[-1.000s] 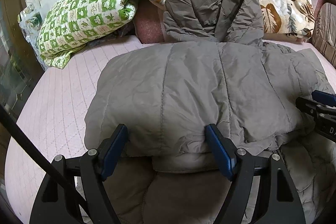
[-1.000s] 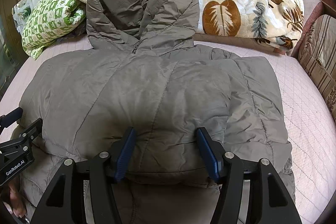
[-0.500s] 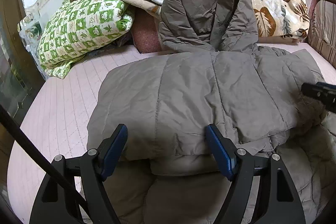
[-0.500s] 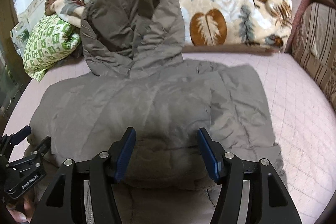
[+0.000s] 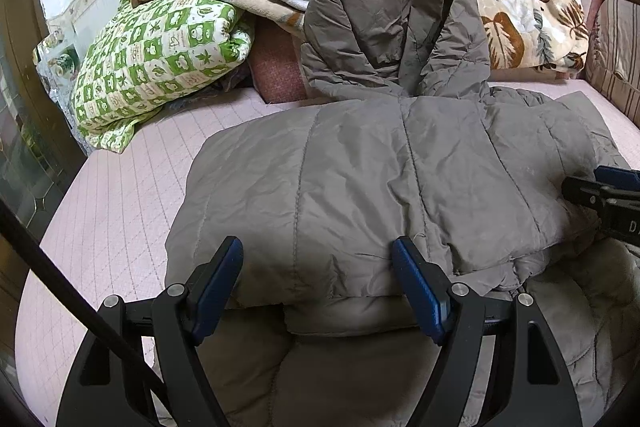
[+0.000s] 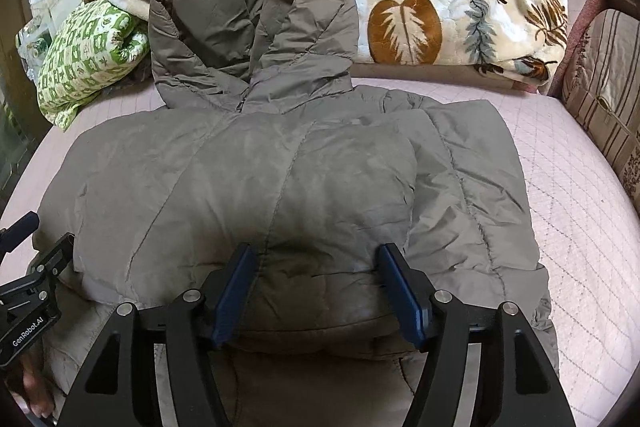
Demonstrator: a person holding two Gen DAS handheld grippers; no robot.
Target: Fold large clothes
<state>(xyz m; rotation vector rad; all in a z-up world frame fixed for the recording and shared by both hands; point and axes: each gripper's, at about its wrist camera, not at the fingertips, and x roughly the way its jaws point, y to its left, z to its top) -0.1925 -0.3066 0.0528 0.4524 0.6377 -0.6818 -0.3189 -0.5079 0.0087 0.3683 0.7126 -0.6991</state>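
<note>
A pink quilted bed [image 6: 568, 195] carries piled blankets [image 6: 440, 7] beyond both claws. The grey jacket [image 6: 280, 167] lies widthwise, hood [image 6: 256, 7] pointing away. The left claw [image 5: 318, 283] and right claw [image 6: 316, 279] gape wide, seemingly gripping nothing.

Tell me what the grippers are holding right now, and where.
Nothing. Left gripper and right gripper are both open, over the folded jacket's near edge.

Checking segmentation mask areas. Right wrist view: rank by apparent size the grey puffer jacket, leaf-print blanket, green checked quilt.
1. Grey puffer jacket, largest, though closest to the camera.
2. Beige leaf-print blanket.
3. Green checked quilt, smallest; partly hidden by the jacket's hood.
</note>
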